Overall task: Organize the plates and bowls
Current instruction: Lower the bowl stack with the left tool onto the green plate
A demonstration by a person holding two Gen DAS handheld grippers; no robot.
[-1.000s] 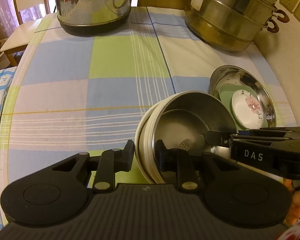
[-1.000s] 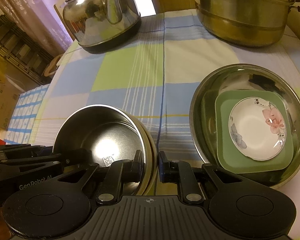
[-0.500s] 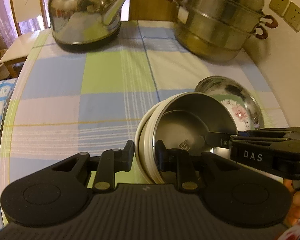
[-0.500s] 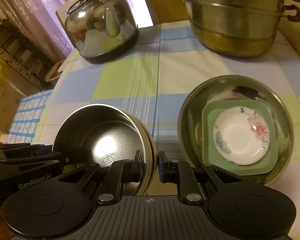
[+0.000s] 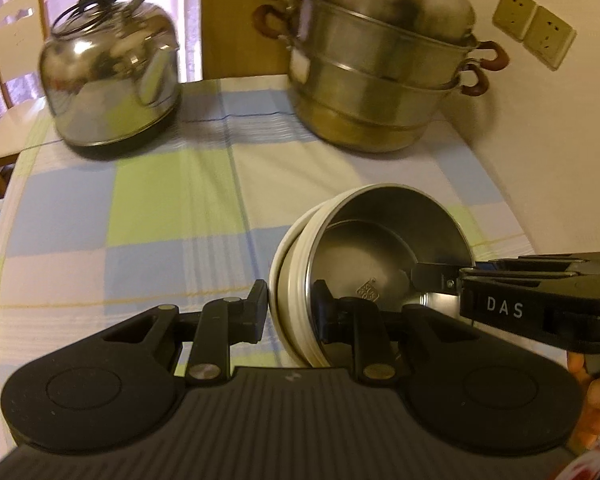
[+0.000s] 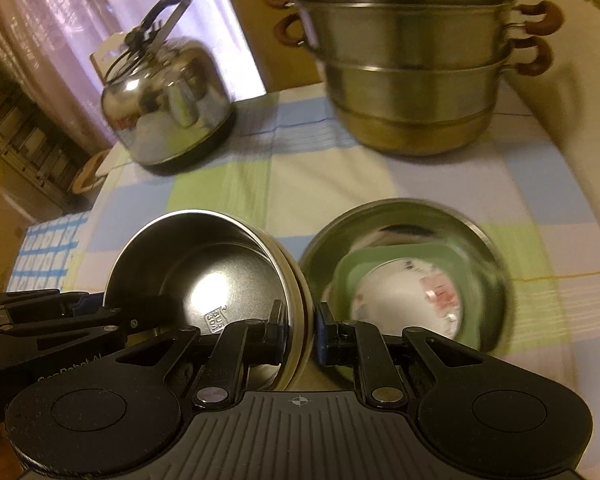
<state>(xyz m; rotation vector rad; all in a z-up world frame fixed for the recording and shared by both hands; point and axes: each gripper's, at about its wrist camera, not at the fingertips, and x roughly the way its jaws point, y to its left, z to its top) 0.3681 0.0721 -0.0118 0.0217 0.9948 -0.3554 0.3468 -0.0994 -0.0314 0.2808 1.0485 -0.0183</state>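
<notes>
tablecloth (image 5: pixel 172 208): blue-green-white checks | bowl (image 6: pixel 204 280): silver, cream outside

The right gripper (image 6: pixel 298 330) pinches the rim of the steel-lined bowl (image 6: pixel 204 276), the left gripper (image 6: pixel 132 322) gripping its opposite side, with a steel basin (image 6: pixel 488 256) holding a green plate (image 6: pixel 452 258) and floral dish (image 6: pixel 400 298) just beyond-right.

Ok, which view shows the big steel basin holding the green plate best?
The right wrist view: the steel basin shows whole beside the held bowl, with the green plate and floral dish inside, though blurred. The left wrist view does not show it.
</notes>
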